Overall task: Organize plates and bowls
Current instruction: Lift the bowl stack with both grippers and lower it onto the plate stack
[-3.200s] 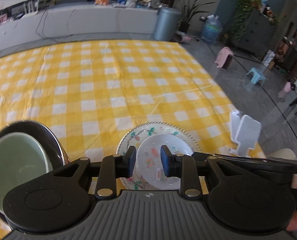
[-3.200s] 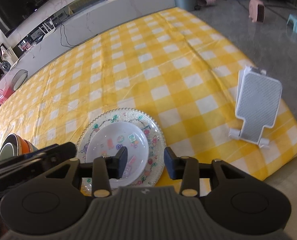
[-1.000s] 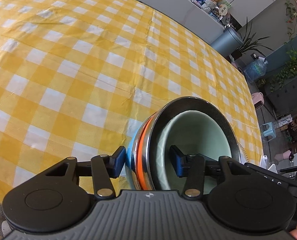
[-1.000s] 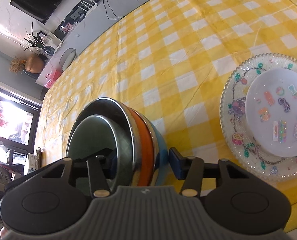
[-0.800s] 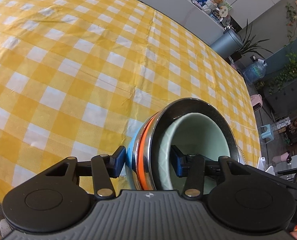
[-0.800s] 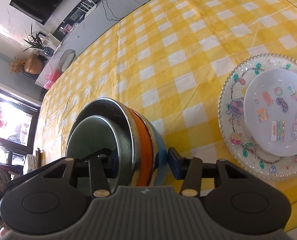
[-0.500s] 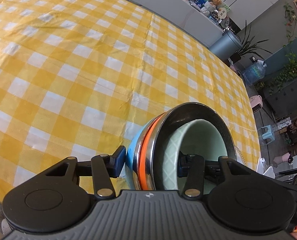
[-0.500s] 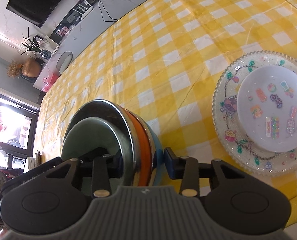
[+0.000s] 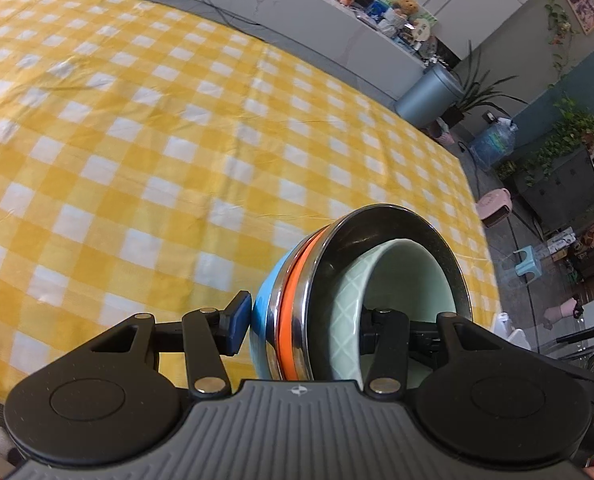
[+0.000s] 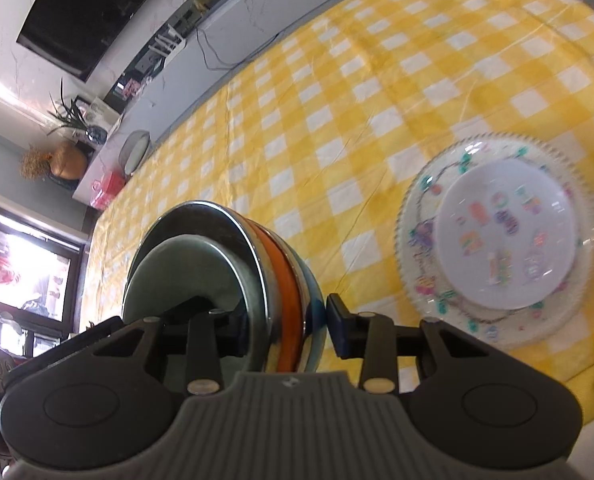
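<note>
Both grippers grasp 1 nested stack of bowls (image 9: 297, 312) from opposite sides above the yellow checked tablecloth (image 9: 137, 140). Compared with a second ago, the stack shows more cloth beneath it in both views and appears lifted clear of the table, tilted on its side. The right gripper (image 10: 285, 324) has just been closing, and its jaws now pinch the stack's wall, 1 pad outside against the blue bowl (image 10: 317, 304) and the other inside, mostly hidden behind the rims. The left gripper (image 9: 301, 324) holds as before, its outer pad against the blue shell and its inner finger inside the green bowl (image 9: 409, 280).

The stack counts 4 bowls: blue outermost, then an orange bowl (image 9: 293, 304), a steel bowl (image 9: 377, 220) and the pale green one innermost.

To the right of the right gripper's jaws, well apart from them, 1 white bowl (image 10: 505, 240) with coloured stickers sits in 1 clear patterned plate (image 10: 417, 240) on the cloth; this pair looks lower and blurrier than a second ago.
</note>
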Tool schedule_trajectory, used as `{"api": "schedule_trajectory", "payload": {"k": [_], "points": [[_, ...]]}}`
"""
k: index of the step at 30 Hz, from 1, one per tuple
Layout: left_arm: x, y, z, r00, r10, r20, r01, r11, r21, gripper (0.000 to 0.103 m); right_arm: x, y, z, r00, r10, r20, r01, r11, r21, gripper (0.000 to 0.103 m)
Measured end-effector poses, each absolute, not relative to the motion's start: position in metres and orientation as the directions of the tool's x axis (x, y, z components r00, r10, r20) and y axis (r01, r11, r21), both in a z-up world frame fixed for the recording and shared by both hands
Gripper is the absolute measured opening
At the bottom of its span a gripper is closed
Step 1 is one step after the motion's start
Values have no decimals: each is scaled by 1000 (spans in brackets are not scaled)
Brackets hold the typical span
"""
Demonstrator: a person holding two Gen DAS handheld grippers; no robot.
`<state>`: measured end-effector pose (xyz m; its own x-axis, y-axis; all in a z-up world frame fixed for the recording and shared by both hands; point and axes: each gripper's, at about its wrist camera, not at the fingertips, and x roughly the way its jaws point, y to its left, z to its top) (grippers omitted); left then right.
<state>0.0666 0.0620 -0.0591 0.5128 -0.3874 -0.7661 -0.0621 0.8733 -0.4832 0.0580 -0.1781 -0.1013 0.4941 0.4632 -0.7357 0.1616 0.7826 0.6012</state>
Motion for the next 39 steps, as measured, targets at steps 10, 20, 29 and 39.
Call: {"api": "schedule_trajectory", "payload": {"k": [10,20,29,39], "points": [[82,-4,-47,482,-470,-740,10,847,-531,54,52,-243,-65,548,393,-739,203,794,573,36],[98,-62,-69,412,-505,-758,23,837,-546,53,55,-306,-64,554,339,-760,249,804,540,36],[104,-83,-89,378,-468,-799,10,865,-502,51,59,-331,-97,530,359,-768,287,777,561,36],[106,-91,-93,370,-468,-802,12,866,-500,51,61,-340,-103,546,348,-762,295,771,564,36]]}}
